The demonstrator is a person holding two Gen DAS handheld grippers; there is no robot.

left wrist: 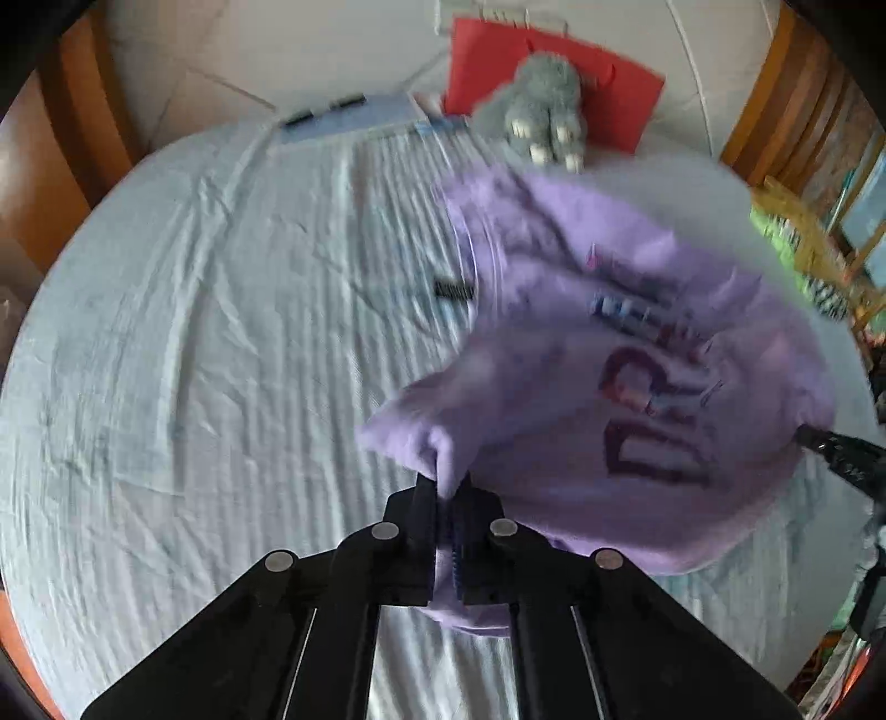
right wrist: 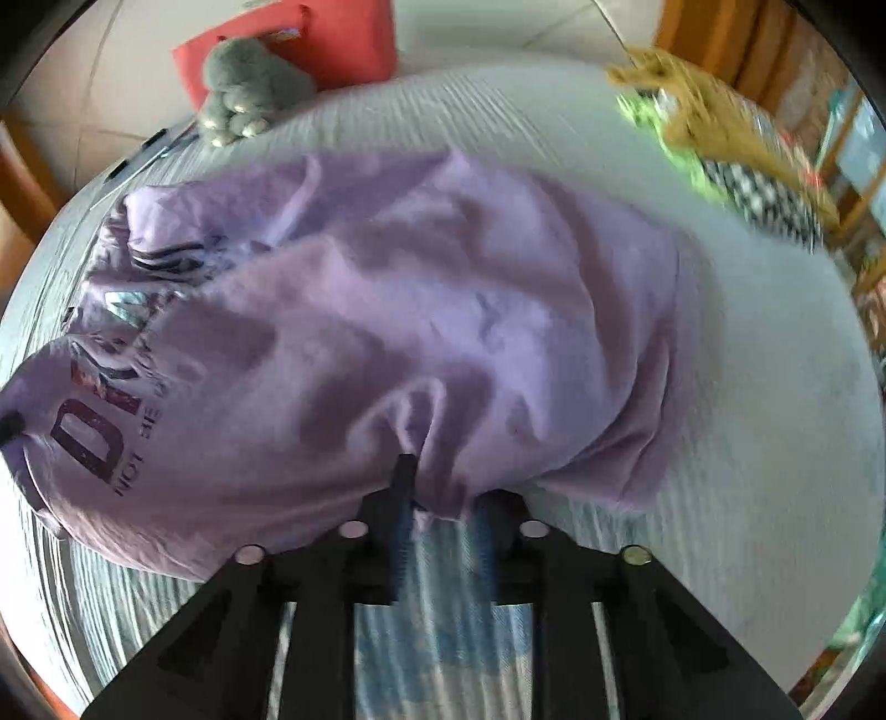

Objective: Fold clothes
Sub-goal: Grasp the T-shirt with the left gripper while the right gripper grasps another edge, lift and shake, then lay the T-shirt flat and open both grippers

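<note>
The left gripper (left wrist: pixel 448 487), at the lower centre of the left view, was closed tight on a bunched corner of the purple shirt (left wrist: pixel 609 343), with cloth squeezed between its jaws. The shirt hung blurred across the right half of that frame, above the pale blue bed (left wrist: pixel 194 332). Its dark print showed large letters that read roughly "DR", the rest smeared by motion; a smaller coloured print above them could not be read. At the right edge of the same frame the right gripper's black tip touched the shirt's far side. In the right view the right gripper (right wrist: pixel 448 498) sat at the lower centre, its jaws partly apart, with the shirt's (right wrist: pixel 415 332) hem draped over their tips; whether it truly pinched the cloth could not be told. There the shirt filled the middle and left of the frame, and its print at the lower left showed a big "D" and a small line reading "NOT", the other words blurred. A grey plush toy (right wrist: pixel 243 83) lay against a red pillow (right wrist: pixel 332 33) at the upper left, and a heap of yellow, green and checked clothes (right wrist: pixel 731 155) lay at the upper right.
</note>
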